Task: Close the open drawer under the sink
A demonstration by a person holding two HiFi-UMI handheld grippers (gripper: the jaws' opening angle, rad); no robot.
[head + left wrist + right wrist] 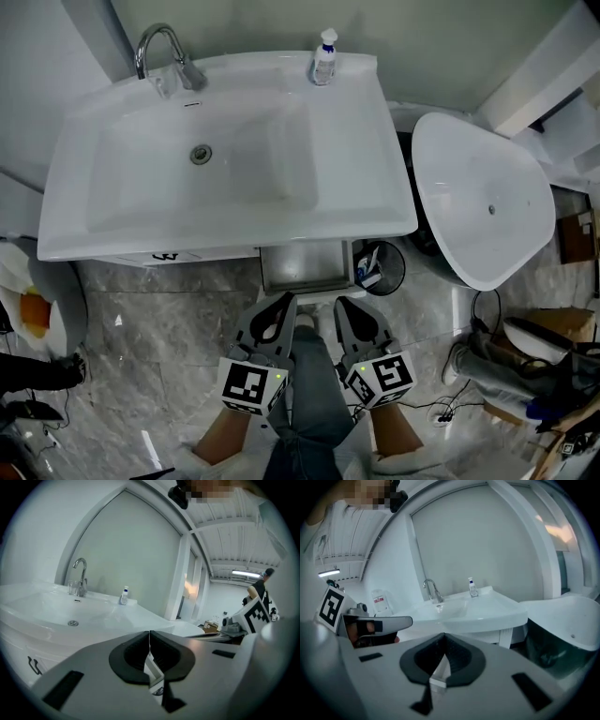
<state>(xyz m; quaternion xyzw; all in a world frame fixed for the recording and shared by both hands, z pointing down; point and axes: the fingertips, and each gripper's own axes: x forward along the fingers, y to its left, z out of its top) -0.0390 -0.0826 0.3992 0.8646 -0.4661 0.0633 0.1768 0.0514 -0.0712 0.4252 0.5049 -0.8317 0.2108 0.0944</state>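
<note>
since the drawer [305,264] sticks out from under the front lip of the sink [234,239], right of centre, with its metal inside showing, the job looks like one straight push. left gripper [280,304] and right gripper [348,307] hover side by side just in front of the drawer's front edge. can't tell if either touches it. both jaw pairs are pressed together with nothing between them. that suits pushing, no grasp needed.

my read on doing it well: set both closed tips on the drawer front, one toward each end. push level and in line with the runners so it doesn't rack. ease off near the end so it doesn't slam.

room to move: small dark waste bin [382,268] sits just beside the drawer's right side, so keep the right gripper within the drawer's width. sink lip overhangs the drawer, so stay low under it. white tub [478,187] is further right, off the push line. person's leg [314,403] is behind and between the grippers. marble floor [169,328] to the left is open.
</note>
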